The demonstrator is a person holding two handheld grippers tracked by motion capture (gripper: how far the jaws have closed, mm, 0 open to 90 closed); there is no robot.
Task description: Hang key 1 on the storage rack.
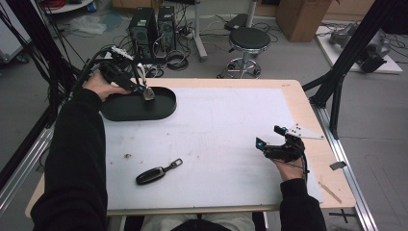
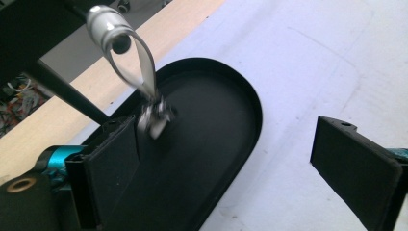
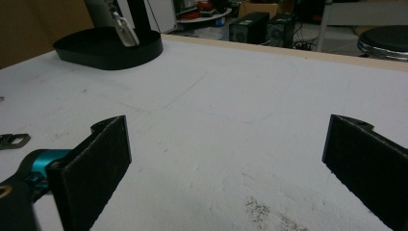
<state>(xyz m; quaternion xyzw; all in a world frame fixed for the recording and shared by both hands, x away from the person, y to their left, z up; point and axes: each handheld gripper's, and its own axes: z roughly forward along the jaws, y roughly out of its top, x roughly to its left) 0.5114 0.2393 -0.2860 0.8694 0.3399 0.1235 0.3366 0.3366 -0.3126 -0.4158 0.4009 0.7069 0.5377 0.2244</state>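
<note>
A black oval tray [image 1: 163,108] [image 2: 250,96] [image 3: 96,57] lies at the table's far left. Over it my left gripper [image 1: 142,89] [image 2: 231,159] is open, its jaws wide apart. A small silver metal piece on a pale strap loop [image 1: 148,93] [image 2: 154,118] [image 3: 124,30] hangs blurred over the tray floor, right beside the left jaw's tip and not pinched. The loop rises toward the gripper's body; I cannot tell what bears it. My right gripper [image 1: 269,135] [image 3: 226,159] rests open on the mat at the right, with nothing between its jaws.
A black car key fob [image 1: 153,174] with a metal tag [image 1: 175,164] [image 3: 12,140] lies near the front left of the white mat [image 1: 216,125]. Small crumbs [image 1: 127,155] lie left of it. Black frame struts [image 1: 337,82] stand at the right edge. A stool [image 1: 248,41] and computer towers [image 1: 154,26] stand beyond.
</note>
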